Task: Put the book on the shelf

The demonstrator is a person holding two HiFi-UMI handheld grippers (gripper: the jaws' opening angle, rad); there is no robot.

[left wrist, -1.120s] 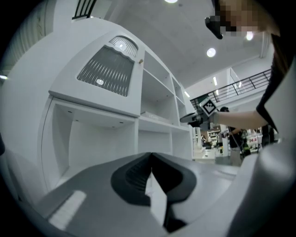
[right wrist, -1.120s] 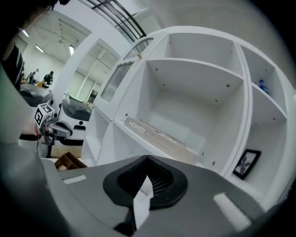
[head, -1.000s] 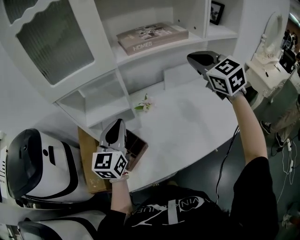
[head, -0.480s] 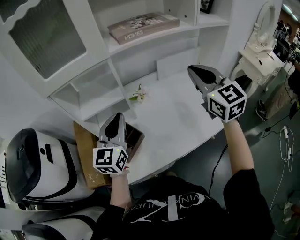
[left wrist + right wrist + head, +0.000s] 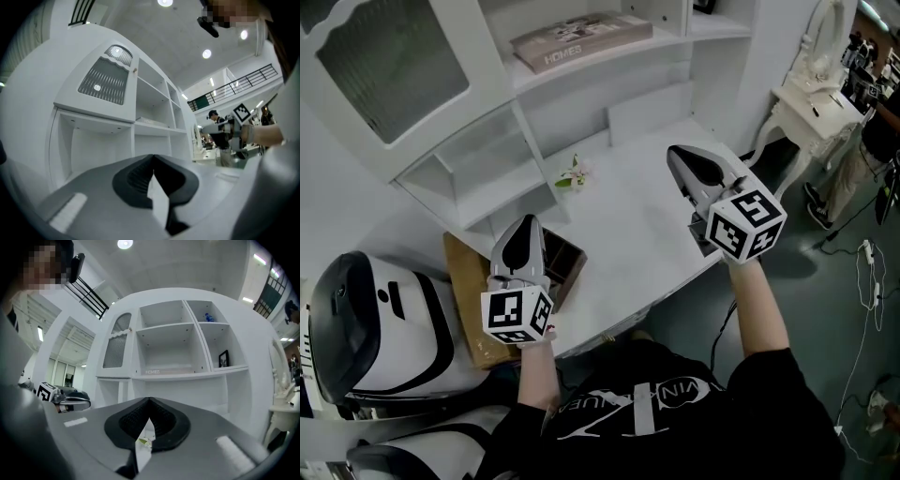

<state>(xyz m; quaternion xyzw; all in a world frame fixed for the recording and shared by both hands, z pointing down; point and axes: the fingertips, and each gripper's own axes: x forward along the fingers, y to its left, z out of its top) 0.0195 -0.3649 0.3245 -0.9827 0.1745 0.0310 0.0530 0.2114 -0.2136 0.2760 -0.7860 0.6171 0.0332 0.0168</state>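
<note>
The book [image 5: 581,39], pale with a picture cover and "HOMES" on its spine, lies flat on a middle shelf of the white cabinet [image 5: 609,84]. The right gripper view shows the book [image 5: 161,371] straight ahead on that shelf. In the left gripper view the book [image 5: 152,122] is a faint slab. My left gripper [image 5: 522,227] hovers over the desk's near left corner, jaws together and empty. Above the desk's right part, my right gripper [image 5: 677,153] is shut too, with nothing in it. Both point toward the cabinet, well short of the book.
A small flower sprig [image 5: 572,175] lies on the white desk [image 5: 628,234]. A brown wooden box [image 5: 473,291] sits under my left gripper, beside a white and black machine [image 5: 366,328]. A picture frame [image 5: 223,358] stands on the right shelf. A white side table [image 5: 811,94] stands far right.
My right gripper has come down and back from the shelf toward the desk's near edge and has rolled. The left gripper has hardly moved. The book stays on the shelf.
</note>
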